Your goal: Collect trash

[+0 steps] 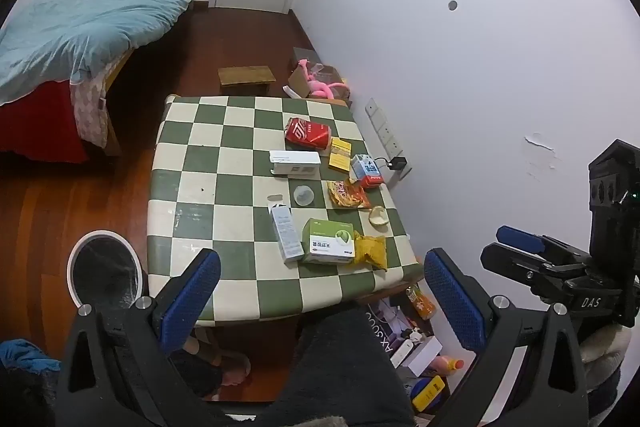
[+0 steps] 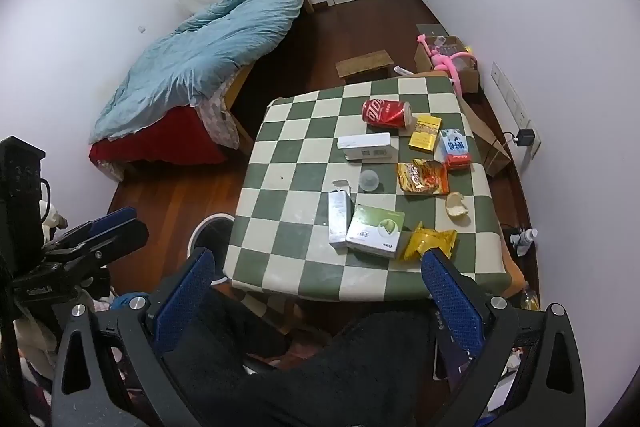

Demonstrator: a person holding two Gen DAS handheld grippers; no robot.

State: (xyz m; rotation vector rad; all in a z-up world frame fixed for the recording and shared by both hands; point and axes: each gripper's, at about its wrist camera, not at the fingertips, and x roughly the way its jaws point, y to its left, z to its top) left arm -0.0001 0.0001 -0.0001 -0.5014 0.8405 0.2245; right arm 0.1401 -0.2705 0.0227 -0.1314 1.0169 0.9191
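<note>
Trash lies on the green-and-white checkered table (image 1: 192,155) (image 2: 280,163): a red can (image 1: 307,134) (image 2: 386,113) on its side, a white box (image 1: 295,163) (image 2: 366,146), a yellow box (image 1: 340,155) (image 2: 425,133), a blue-and-red carton (image 1: 366,171) (image 2: 455,147), an orange snack wrapper (image 1: 347,194) (image 2: 423,178), a green box (image 1: 330,241) (image 2: 376,231), a tall white box (image 1: 286,233) (image 2: 339,219), a yellow wrapper (image 1: 371,251) (image 2: 430,242). A white-rimmed bin (image 1: 105,269) (image 2: 210,227) stands at the table's near left. My left gripper (image 1: 322,291) and right gripper (image 2: 318,285) are open, empty, held above the near edge.
A bed with a blue duvet (image 1: 92,23) (image 2: 208,55) is to the left. A small wooden stool (image 1: 246,75) (image 2: 364,63) and a cardboard box with a pink toy (image 1: 320,83) (image 2: 448,61) stand beyond the table. Clutter lies on the floor at the right (image 1: 420,343).
</note>
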